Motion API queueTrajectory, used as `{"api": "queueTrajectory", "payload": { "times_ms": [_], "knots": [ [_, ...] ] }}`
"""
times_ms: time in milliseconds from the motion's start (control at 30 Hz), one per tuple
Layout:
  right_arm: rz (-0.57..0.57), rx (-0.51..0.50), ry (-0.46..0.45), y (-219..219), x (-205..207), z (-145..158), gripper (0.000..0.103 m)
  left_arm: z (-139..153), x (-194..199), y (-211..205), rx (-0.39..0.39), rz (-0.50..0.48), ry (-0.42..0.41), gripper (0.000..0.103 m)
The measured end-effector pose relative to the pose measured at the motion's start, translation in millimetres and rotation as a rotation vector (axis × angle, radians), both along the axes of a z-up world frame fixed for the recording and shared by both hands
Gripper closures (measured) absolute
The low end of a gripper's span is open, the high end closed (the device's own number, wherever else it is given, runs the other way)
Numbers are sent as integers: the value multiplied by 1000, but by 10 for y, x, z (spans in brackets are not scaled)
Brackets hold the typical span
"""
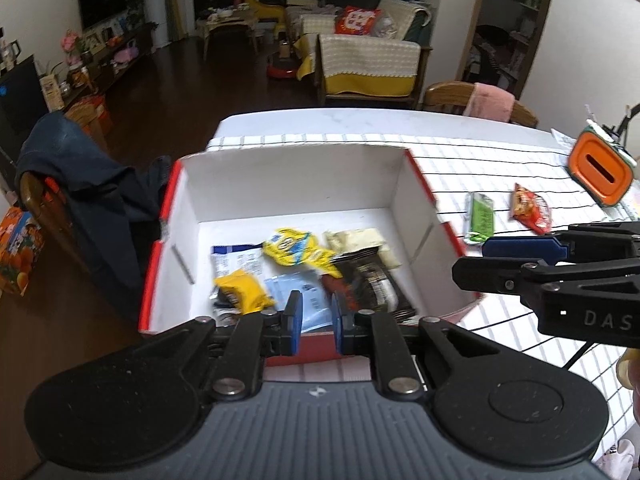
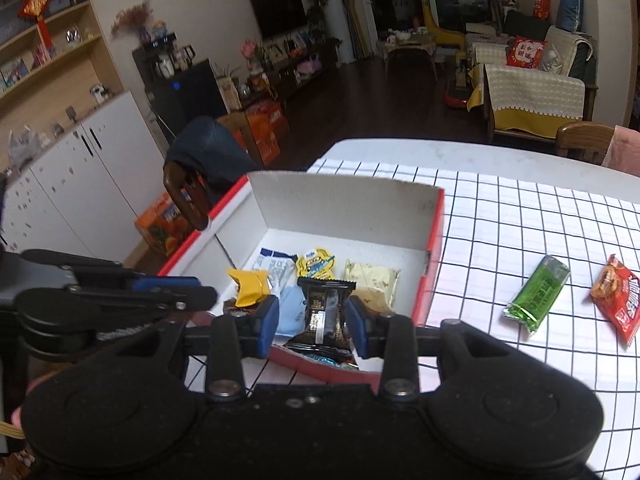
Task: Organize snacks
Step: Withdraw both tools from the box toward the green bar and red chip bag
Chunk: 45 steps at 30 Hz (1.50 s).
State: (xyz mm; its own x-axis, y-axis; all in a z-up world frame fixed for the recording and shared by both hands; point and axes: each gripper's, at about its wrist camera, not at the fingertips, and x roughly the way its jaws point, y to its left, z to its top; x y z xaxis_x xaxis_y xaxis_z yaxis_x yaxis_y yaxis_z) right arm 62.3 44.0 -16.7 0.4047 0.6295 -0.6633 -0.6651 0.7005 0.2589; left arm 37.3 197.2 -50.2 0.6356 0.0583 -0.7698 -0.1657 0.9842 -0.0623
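**A:** Start at the grippers. How do they stand?

**B:** The left gripper [image 1: 313, 322] hangs above the near wall of the box [image 1: 288, 184], its blue pads a narrow gap apart with nothing pinched between them. The right gripper [image 2: 312, 322] has a somewhat wider gap. A dark wrapped snack [image 2: 325, 312] shows between its pads, but it seems to lie in the box below, and I see no pad pressing on it.

**A:** So neither one carries anything?

**B:** Not that I can see. Both point down into the box from the near side, the right one just beside the left.

**A:** What is in the box?

**B:** A yellow packet [image 1: 242, 290], a pale blue packet [image 1: 308, 300], a white and blue packet [image 1: 236, 260], a yellow cartoon packet [image 1: 294, 250], a cream packet [image 2: 374, 284] and the dark one, all on the white floor, some overlapping.

**A:** And outside it?

**B:** On the checked tablecloth [image 2: 520, 216], a green bar [image 2: 538, 294] and a red packet [image 2: 618, 300] lie side by side, well apart from the box. Farther off stands an orange container [image 1: 600, 164] with a slot in its top.
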Motion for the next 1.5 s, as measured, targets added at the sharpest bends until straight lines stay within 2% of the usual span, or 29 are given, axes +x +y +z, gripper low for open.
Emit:
{"api": "queueTrajectory", "payload": {
  "times_ms": [267, 333, 400, 433, 567, 600, 700, 867, 1000, 1267, 1500],
  "knots": [
    [-47, 18, -23, -388, 8, 81, 65, 110, 123, -443, -9, -74, -32, 71],
    [-58, 21, -24, -502, 33, 76, 63, 135, 157, -572, -3, -93, -43, 64],
    [-76, 24, -26, -625, 64, 62, 59, 156, 194, -685, -1, -110, -52, 50],
    [-86, 23, -27, -683, 80, 54, 58, 167, 210, -745, -2, -116, -59, 46],
    [-112, 25, -35, -918, 118, 21, 40, 192, 287, -954, -6, -137, -70, 43],
    [-117, 24, -38, -968, 128, 21, 33, 191, 311, -1013, -5, -142, -71, 40],
    [-131, 28, -48, -1127, 168, 18, 22, 192, 356, -1154, -3, -147, -77, 31],
    [-143, 23, -65, -1382, 265, 18, 10, 176, 456, -1409, -1, -160, -81, 29],
    [-145, 15, -86, -1587, 351, -1, 2, 167, 540, -1581, -8, -159, -89, 19],
    [-133, -32, -99, -1945, 678, -81, 0, 95, 806, -1850, -19, -160, -85, 16],
    [-101, -103, -107, -2188, 1142, -261, 0, -33, 1142, -2035, -5, -165, -65, 16]
  ]
}}
